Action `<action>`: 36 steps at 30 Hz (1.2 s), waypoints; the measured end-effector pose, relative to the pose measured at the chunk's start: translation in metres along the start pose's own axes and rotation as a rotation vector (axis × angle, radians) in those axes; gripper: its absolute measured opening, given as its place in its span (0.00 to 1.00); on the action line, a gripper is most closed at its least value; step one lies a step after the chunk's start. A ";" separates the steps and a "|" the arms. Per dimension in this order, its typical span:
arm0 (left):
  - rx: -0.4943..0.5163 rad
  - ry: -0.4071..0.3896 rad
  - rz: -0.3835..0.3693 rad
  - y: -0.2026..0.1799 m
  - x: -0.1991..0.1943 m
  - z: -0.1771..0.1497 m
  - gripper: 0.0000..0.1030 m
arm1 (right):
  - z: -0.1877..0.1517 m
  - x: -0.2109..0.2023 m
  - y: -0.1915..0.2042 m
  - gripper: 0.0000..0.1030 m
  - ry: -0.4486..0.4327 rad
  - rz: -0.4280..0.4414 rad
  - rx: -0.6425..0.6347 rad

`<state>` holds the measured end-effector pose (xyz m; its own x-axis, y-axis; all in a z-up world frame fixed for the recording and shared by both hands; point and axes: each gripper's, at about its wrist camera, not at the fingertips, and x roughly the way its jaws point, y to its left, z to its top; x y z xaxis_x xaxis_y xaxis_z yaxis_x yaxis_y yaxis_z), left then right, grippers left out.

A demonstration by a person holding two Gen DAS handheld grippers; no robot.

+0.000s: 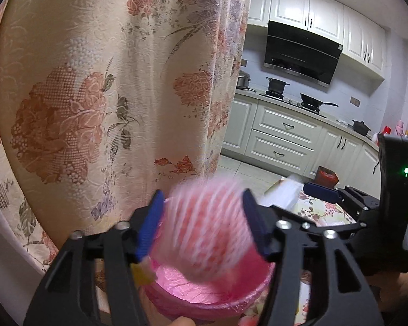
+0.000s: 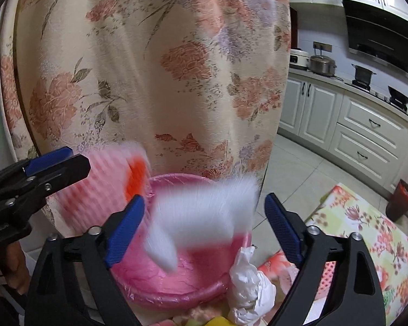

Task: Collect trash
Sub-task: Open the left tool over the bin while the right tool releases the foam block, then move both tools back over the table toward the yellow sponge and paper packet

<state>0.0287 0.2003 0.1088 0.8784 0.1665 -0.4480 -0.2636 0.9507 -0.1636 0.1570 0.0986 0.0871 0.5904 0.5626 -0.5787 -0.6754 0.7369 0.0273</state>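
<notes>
Floral curtain (image 1: 95,95) backdrop, pink-lined bin (image 2: 176,279) below, left gripper (image 1: 201,220) open around blurred pink foam net (image 1: 206,217), right gripper (image 2: 204,231) open around blurred white wrapper (image 2: 201,212), crumpled white tissue (image 2: 247,290) visible in right view only.

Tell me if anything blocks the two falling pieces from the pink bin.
Nothing visible does. The pink foam net and the white piece, both motion-blurred, are over the open mouth of the pink bin. The crumpled white bag sits beside its rim.

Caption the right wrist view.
Open right claw above pink-lined bin, blurred white scrap falling between its fingers.
</notes>
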 end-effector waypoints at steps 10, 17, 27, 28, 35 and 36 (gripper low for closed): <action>-0.007 -0.001 -0.003 0.000 0.000 -0.001 0.67 | -0.001 -0.004 -0.019 0.82 0.006 -0.025 0.021; 0.000 -0.002 -0.015 -0.007 -0.002 -0.002 0.68 | -0.005 -0.029 -0.044 0.82 -0.022 -0.082 0.046; 0.031 -0.006 -0.048 -0.028 -0.007 -0.004 0.70 | -0.029 -0.074 -0.090 0.82 -0.038 -0.177 0.131; 0.036 -0.009 -0.047 -0.029 -0.009 -0.003 0.70 | -0.032 -0.077 -0.092 0.82 -0.037 -0.180 0.134; 0.057 -0.011 -0.040 -0.037 -0.017 -0.002 0.70 | -0.048 -0.092 -0.101 0.82 -0.044 -0.190 0.156; 0.061 -0.010 -0.038 -0.037 -0.018 -0.003 0.70 | -0.050 -0.093 -0.102 0.82 -0.045 -0.192 0.159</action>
<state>0.0213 0.1610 0.1206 0.8914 0.1328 -0.4333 -0.2057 0.9705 -0.1257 0.1490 -0.0474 0.0976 0.7226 0.4204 -0.5488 -0.4735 0.8794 0.0502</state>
